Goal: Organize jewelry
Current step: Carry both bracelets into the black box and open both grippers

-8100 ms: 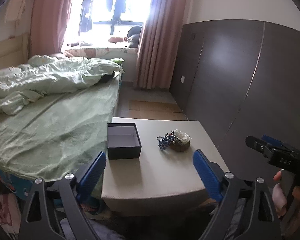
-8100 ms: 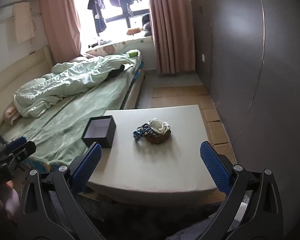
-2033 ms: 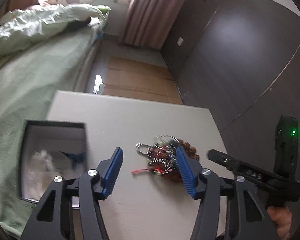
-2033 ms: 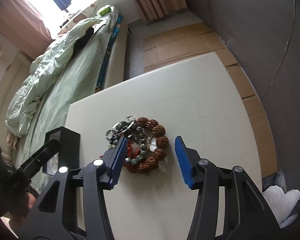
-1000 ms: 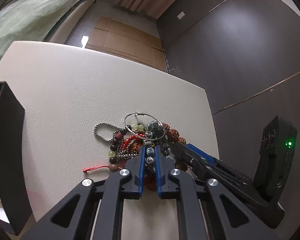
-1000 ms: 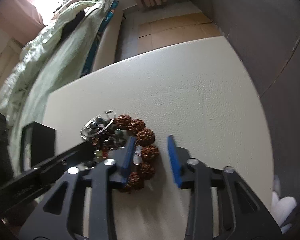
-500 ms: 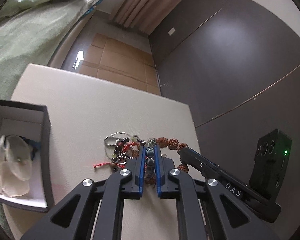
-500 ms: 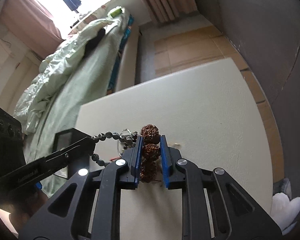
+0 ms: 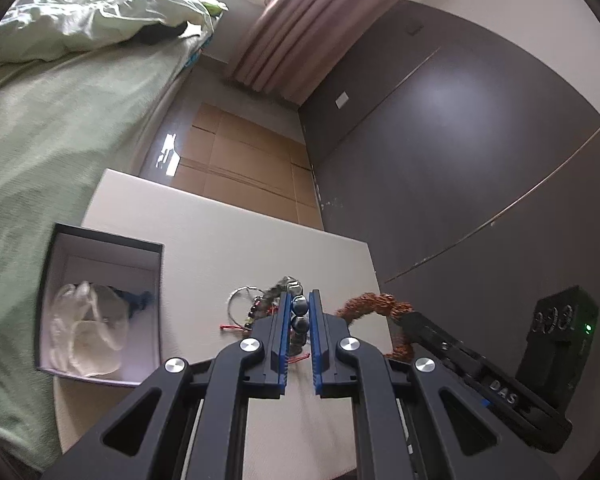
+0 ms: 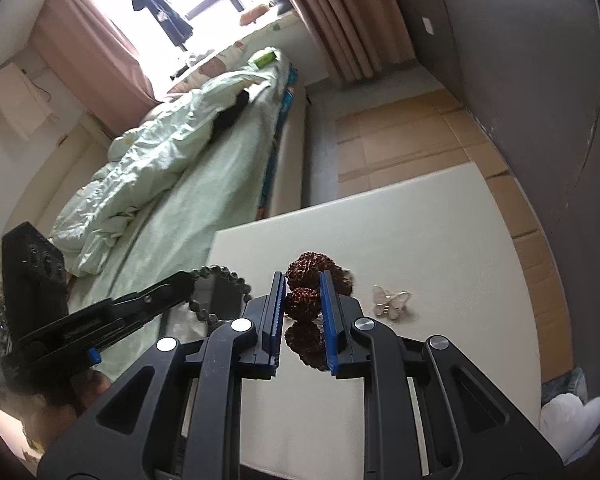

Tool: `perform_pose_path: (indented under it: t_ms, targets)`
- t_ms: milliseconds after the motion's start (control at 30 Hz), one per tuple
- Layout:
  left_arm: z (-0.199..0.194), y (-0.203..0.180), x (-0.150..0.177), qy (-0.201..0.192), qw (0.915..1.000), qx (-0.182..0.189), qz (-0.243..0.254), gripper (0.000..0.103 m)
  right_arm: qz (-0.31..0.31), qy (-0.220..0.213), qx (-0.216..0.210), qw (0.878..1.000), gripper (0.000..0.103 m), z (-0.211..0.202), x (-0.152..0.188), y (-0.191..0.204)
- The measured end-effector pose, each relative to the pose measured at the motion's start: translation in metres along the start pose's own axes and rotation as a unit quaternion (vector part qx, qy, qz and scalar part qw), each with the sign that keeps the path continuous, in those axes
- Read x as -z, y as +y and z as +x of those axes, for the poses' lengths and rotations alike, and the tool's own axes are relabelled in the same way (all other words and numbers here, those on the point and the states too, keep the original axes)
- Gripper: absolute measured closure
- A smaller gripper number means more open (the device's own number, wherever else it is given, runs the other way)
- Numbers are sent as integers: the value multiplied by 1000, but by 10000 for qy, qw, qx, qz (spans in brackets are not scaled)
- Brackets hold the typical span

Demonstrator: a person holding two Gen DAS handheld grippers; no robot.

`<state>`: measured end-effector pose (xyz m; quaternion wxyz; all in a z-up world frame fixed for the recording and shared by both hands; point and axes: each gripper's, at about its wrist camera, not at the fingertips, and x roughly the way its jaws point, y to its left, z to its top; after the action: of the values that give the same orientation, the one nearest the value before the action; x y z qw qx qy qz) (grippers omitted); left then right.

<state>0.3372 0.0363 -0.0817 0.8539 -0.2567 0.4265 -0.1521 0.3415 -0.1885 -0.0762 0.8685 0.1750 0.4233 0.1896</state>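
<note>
My left gripper (image 9: 299, 314) is shut on a dark bead bracelet (image 9: 299, 307) and holds it above the white table (image 9: 240, 248). The same bracelet hangs as a loop from it in the right wrist view (image 10: 220, 276). My right gripper (image 10: 303, 292) is shut on a brown rough-seed bracelet (image 10: 302, 302), lifted off the table; it also shows in the left wrist view (image 9: 370, 304). A small heap of jewelry (image 9: 256, 308) with a silver ring and red cord lies on the table below. A dark open box (image 9: 100, 308) at the left holds white and blue pieces.
A butterfly-shaped clip (image 10: 390, 300) lies on the table (image 10: 440, 240) right of my right gripper. A bed with green bedding (image 9: 60, 120) runs along the left. A dark wall panel (image 9: 460, 160) stands to the right. Cardboard covers the floor (image 9: 240, 160) beyond the table.
Both grippers have risen, each with its bracelet, and the two bracelets have come apart from the heap. The box is more fully in the left wrist view.
</note>
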Motion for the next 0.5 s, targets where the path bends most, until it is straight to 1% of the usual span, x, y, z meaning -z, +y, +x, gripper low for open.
perform_pose_path:
  t_ms: [100, 300, 400, 500]
  targets:
    - [-16, -2, 0, -107, 9999, -1, -14, 96, -71, -176, -100, 9998, 85, -14, 2, 15]
    - [-40, -2, 1, -256, 9997, -32, -9, 96, -197, -345, -367, 9985, 85, -31, 3, 37]
    - [-49, 0, 0, -327, 9994, -92, -19, 96, -289, -366, -437, 9980, 85, -30, 4, 48]
    - [-60, 4, 0, -378, 9992, -156, -42, 96, -338, -284, -453, 9980, 85, -22, 7, 58]
